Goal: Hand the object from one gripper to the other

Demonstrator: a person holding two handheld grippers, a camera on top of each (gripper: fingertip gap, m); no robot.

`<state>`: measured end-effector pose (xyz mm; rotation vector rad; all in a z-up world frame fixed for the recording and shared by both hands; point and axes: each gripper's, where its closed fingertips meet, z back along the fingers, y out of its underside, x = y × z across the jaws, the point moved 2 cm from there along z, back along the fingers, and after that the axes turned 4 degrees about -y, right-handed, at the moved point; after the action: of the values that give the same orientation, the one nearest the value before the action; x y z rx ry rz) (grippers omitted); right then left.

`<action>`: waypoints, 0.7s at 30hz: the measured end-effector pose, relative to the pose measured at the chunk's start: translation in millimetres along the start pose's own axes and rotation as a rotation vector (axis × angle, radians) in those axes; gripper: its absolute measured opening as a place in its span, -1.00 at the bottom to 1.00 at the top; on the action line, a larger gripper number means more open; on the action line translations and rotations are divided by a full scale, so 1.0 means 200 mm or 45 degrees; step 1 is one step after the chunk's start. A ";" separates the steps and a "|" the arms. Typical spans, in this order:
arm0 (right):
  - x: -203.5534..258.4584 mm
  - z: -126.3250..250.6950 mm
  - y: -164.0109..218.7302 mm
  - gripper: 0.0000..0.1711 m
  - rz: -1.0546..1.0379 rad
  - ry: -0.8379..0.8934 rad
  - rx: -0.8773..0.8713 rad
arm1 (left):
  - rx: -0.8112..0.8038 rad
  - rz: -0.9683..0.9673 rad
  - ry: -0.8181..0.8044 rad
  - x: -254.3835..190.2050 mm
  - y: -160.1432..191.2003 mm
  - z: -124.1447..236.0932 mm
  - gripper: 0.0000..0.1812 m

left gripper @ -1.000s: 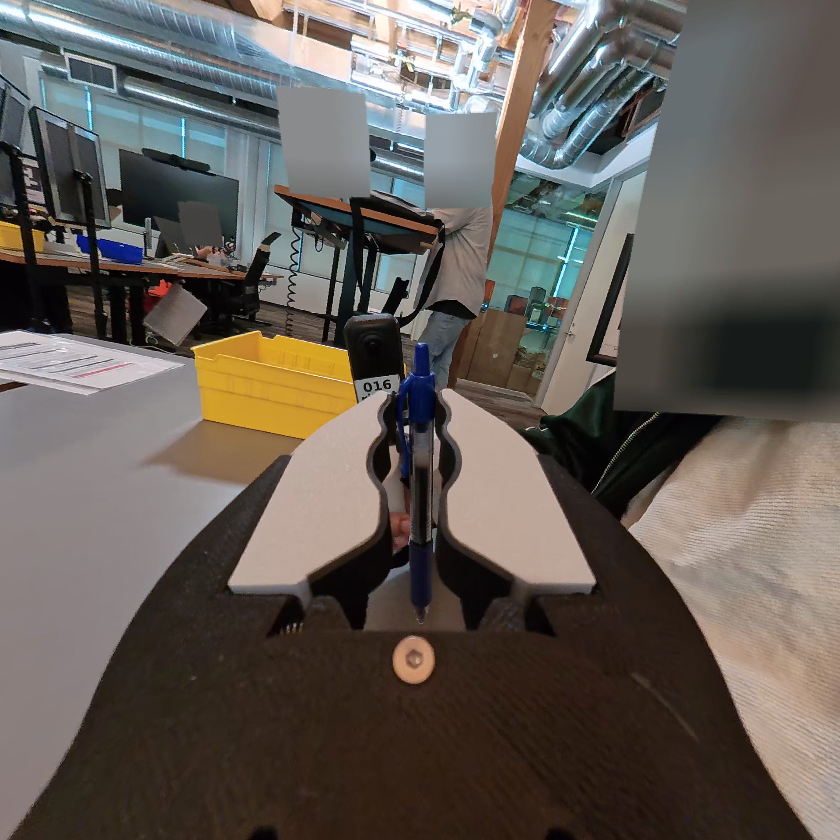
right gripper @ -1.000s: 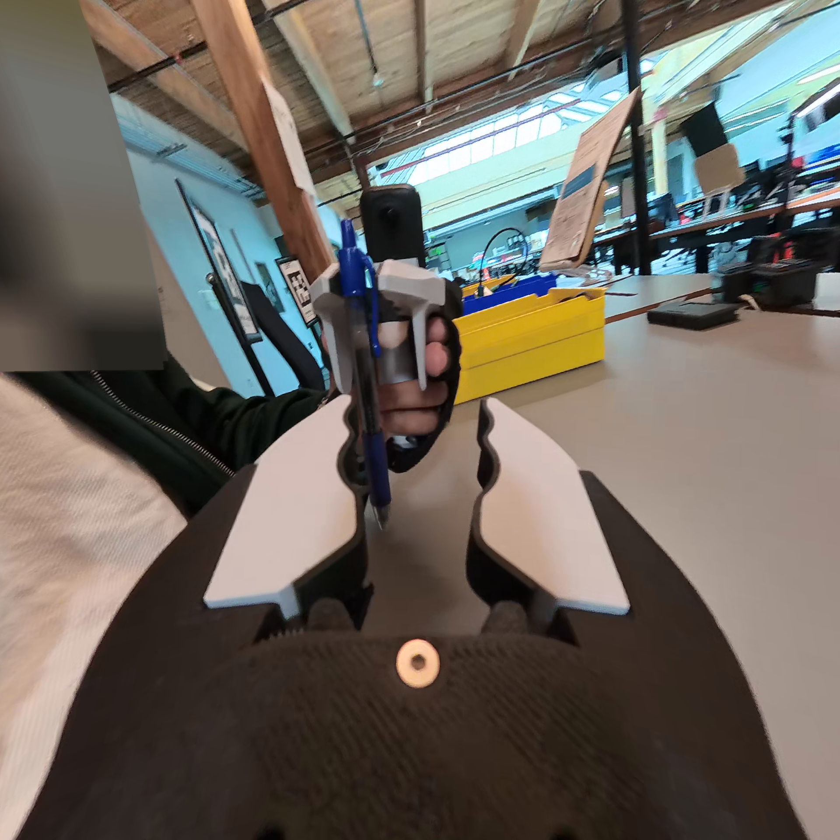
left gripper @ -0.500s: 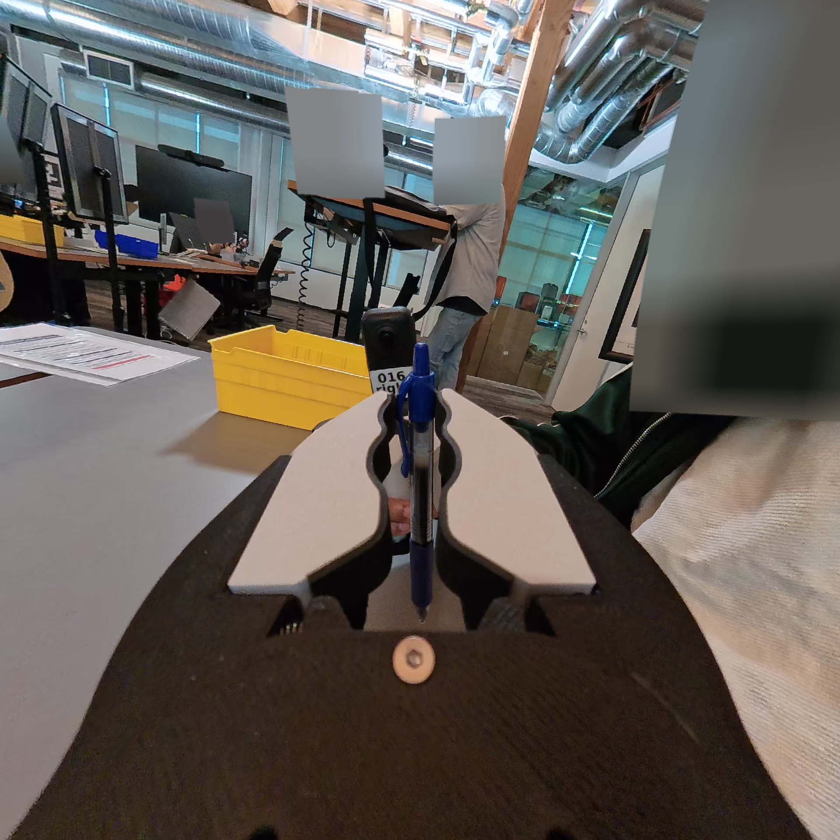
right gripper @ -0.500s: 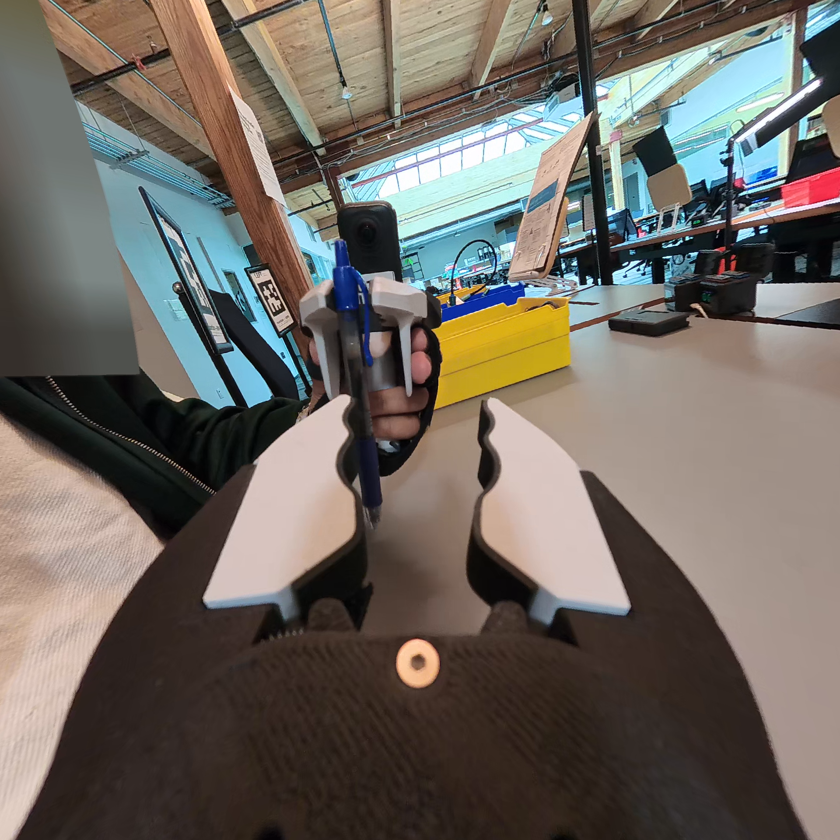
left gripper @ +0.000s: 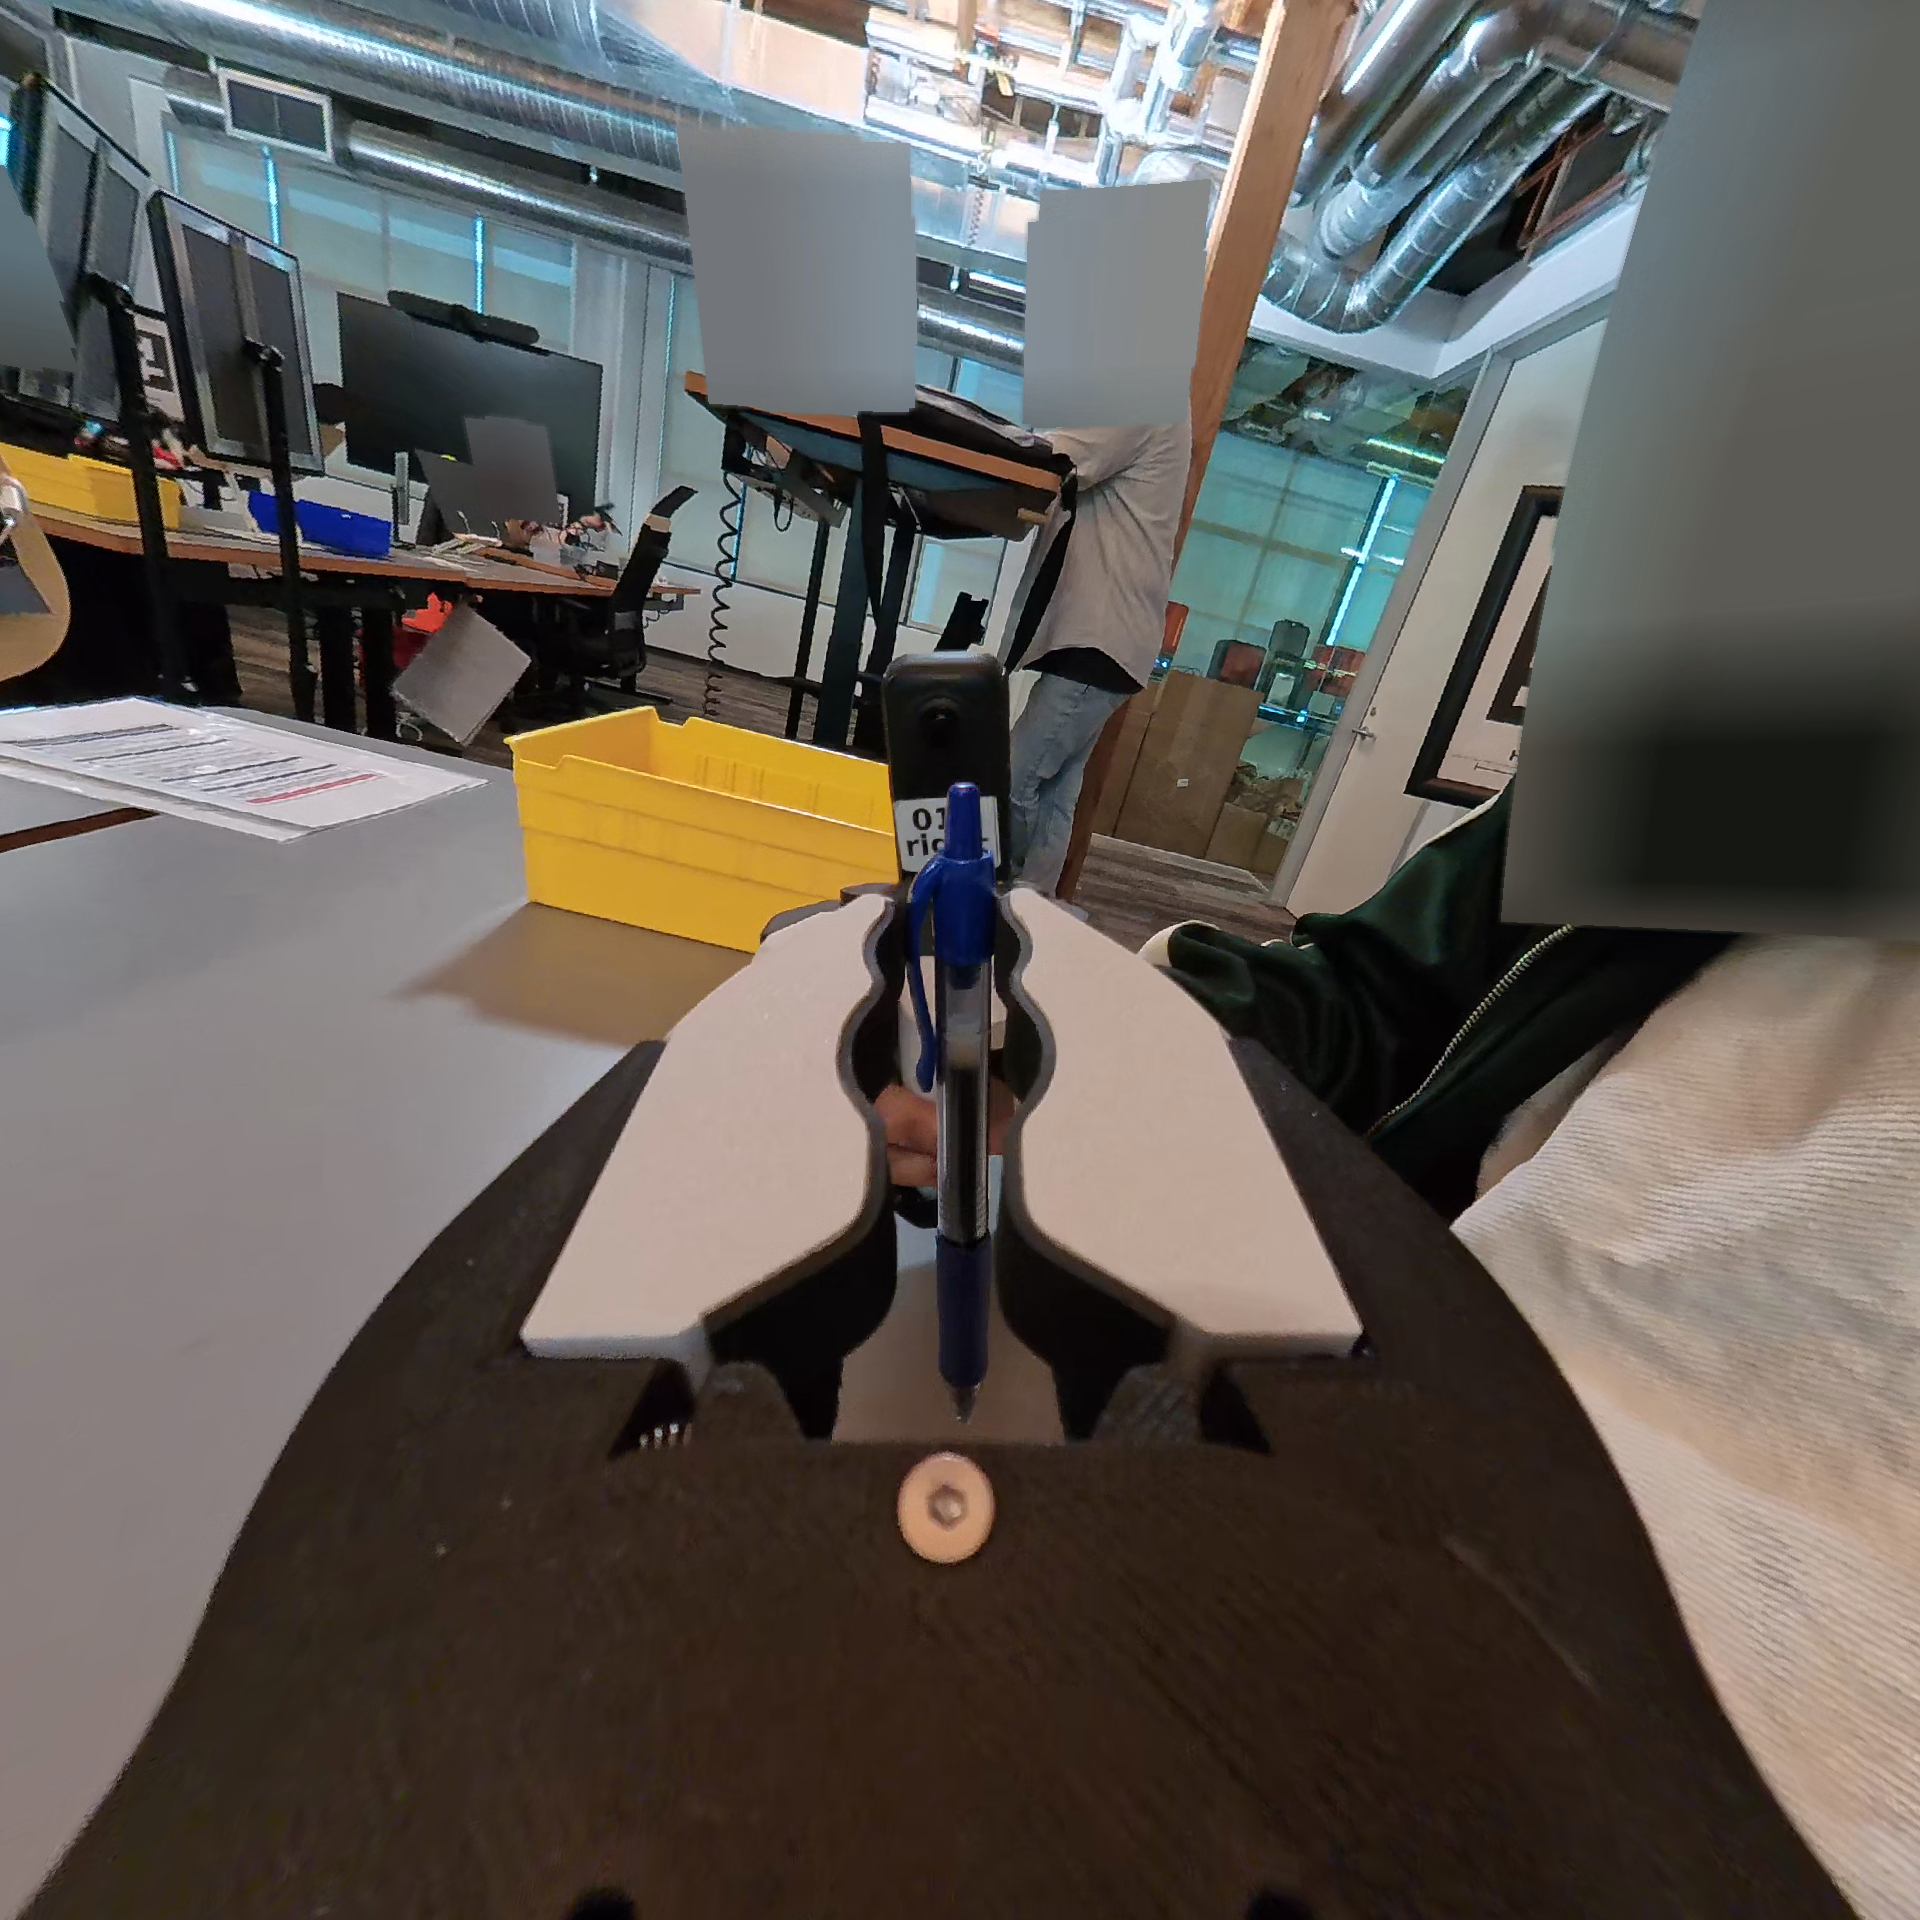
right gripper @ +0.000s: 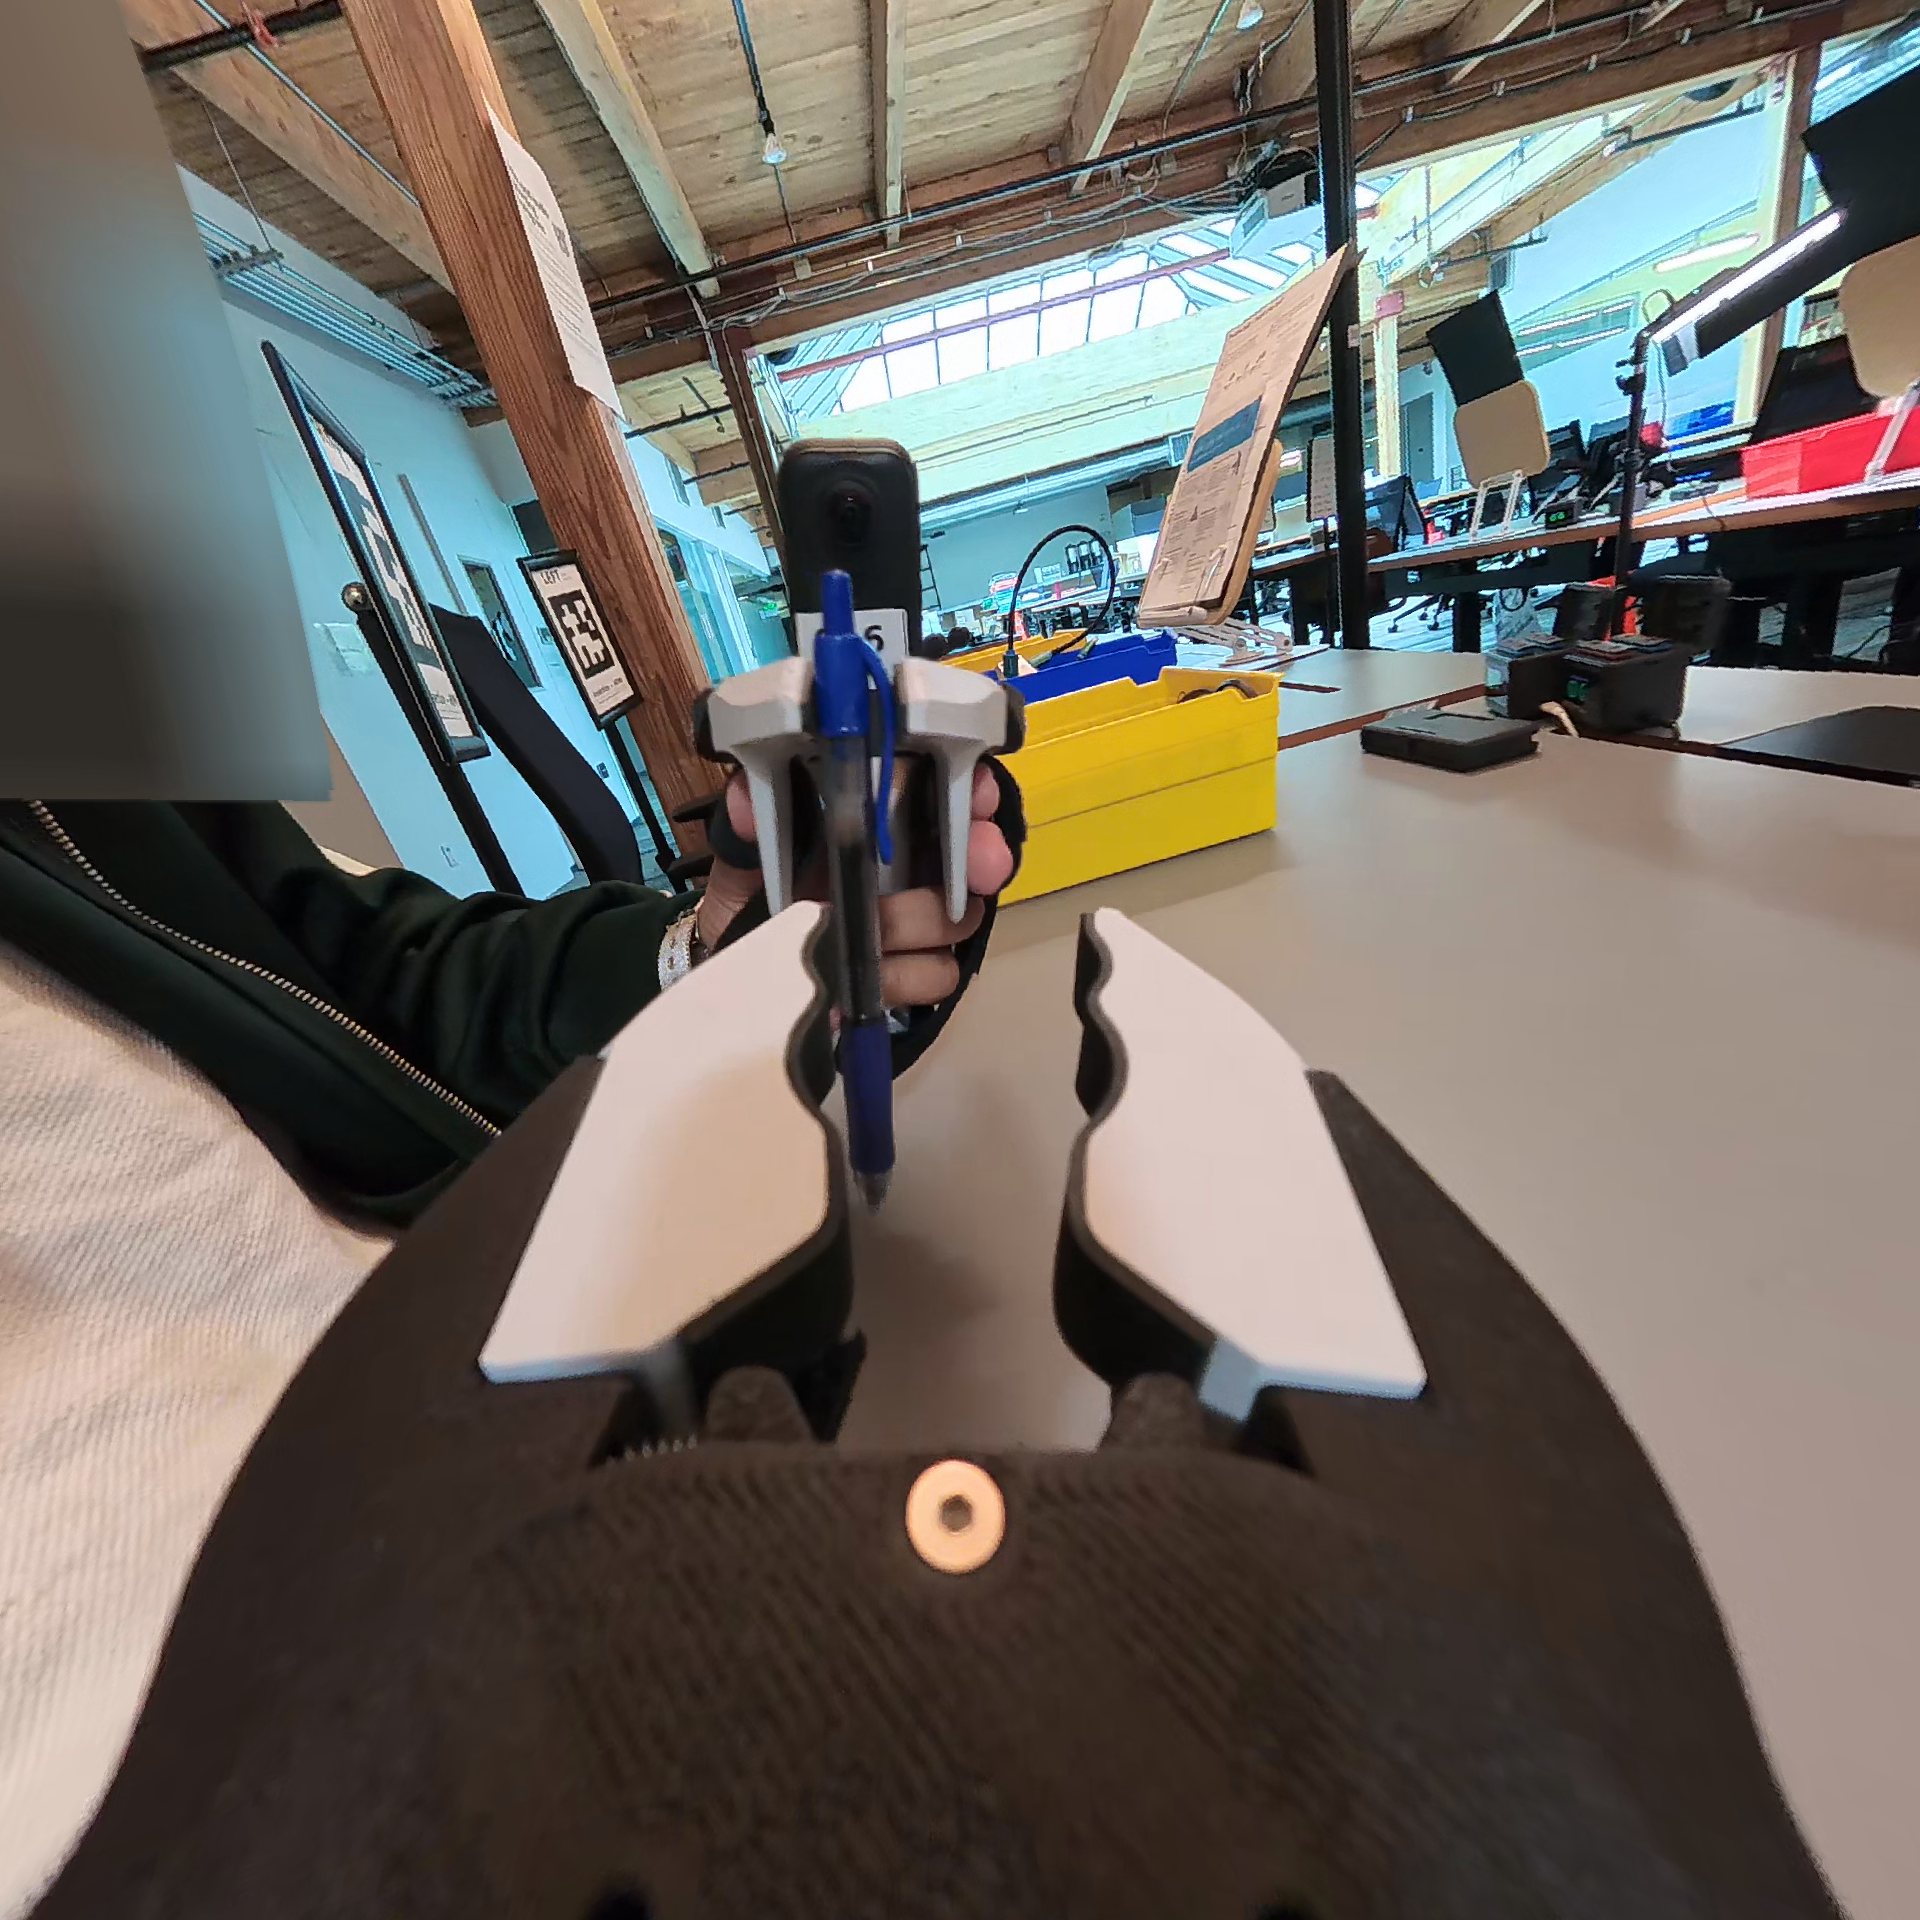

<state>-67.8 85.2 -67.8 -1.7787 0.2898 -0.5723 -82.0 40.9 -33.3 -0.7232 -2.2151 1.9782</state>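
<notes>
The left hand-held gripper [left gripper: 961, 1049] is clamping an upright blue pen [left gripper: 961, 1091], its jaws nearly closed around the barrel, tip pointing down. The right hand-held gripper [right gripper: 956, 1039] is standing wide open, its left finger [right gripper: 717, 1122] sitting just beside the pen's lower grip; whether they are touching is unclear. Both are hovering above a grey counter [right gripper: 1558, 1039], with yellow bins [left gripper: 707, 821] lying toward its far edge in an open workshop.

- Your left gripper [left gripper: 956, 925] is clamped tight, fingers upright, facing the other one.
- Your right gripper [right gripper: 951, 935] is spread wide, level with it.
</notes>
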 end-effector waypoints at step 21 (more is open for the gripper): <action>0.09 -0.09 0.09 -0.88 0.061 -0.050 0.149 | 0.024 0.004 -0.004 -0.01 0.07 -0.05 -0.84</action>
<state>-60.4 56.1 -78.0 -1.6639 0.2655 -0.5097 -72.8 50.3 -44.5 -0.7226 -2.1951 2.0001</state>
